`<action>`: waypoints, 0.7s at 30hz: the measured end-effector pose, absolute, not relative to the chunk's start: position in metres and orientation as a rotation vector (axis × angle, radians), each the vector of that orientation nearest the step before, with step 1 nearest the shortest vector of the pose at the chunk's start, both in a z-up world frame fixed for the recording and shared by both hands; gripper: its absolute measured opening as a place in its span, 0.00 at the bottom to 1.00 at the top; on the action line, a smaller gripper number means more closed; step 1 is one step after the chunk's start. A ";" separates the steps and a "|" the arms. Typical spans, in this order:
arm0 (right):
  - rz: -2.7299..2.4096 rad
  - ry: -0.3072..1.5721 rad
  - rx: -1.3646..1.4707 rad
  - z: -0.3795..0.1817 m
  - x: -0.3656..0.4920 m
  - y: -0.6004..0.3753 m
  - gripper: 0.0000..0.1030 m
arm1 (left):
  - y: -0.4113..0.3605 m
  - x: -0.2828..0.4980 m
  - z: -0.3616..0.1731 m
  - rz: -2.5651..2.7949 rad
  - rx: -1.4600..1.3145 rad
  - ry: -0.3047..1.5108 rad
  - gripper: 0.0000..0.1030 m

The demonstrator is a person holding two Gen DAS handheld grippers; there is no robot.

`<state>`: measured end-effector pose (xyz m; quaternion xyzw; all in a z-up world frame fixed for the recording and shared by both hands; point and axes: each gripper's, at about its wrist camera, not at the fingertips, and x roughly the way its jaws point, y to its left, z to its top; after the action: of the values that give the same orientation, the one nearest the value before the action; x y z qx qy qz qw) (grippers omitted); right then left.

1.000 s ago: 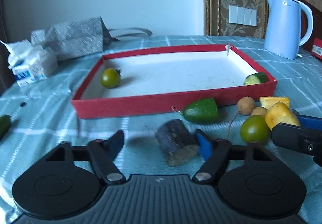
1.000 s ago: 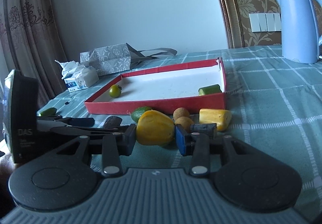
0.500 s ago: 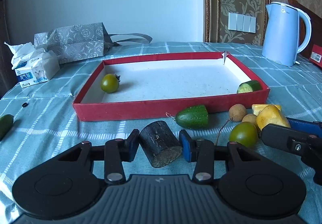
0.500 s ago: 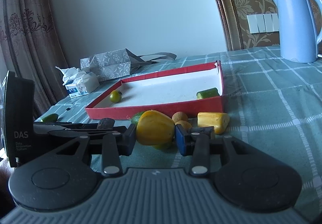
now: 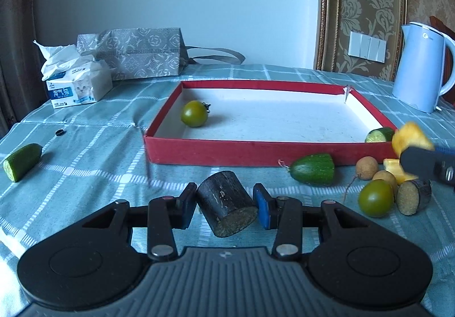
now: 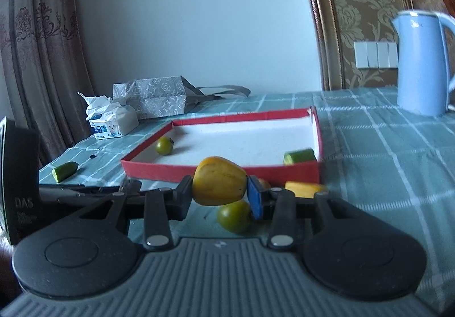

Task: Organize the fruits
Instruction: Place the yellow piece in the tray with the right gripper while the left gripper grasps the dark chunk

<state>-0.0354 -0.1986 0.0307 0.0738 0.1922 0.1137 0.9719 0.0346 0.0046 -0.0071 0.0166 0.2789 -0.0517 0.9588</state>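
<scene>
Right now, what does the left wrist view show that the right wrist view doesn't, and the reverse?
Left wrist only: the dark cut cylinder clamped in the left gripper, a second dark cylinder piece and two round tan fruits. Right wrist only: the whole yellow fruit chunk clamped in the right gripper. Both: the red shallow tray, the green tomato inside it, and the blue kettle.

Red tray (image 5: 267, 150), checked teal tablecloth (image 5: 93, 163)

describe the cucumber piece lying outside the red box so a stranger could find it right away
Start at the red box on the checked tablecloth. Look far left, past its corner, below the tissue pack. The cucumber piece lies there alone, apart from the other fruit.
</scene>
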 end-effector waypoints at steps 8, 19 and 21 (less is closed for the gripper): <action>0.180 0.328 0.098 0.068 0.014 -0.186 0.37 | 0.022 0.038 -0.008 -0.087 -0.015 0.557 0.41; 0.073 0.397 0.086 0.052 0.085 -0.180 0.37 | 0.025 0.039 -0.010 -0.093 -0.031 0.551 0.41; 0.058 0.430 0.087 0.041 0.093 -0.181 0.37 | 0.026 0.040 -0.010 -0.094 -0.039 0.556 0.41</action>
<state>0.0933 -0.1813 0.0408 0.0431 0.2133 0.0285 0.9756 0.0399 0.0264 -0.0102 -0.0191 0.2742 -0.0464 0.9604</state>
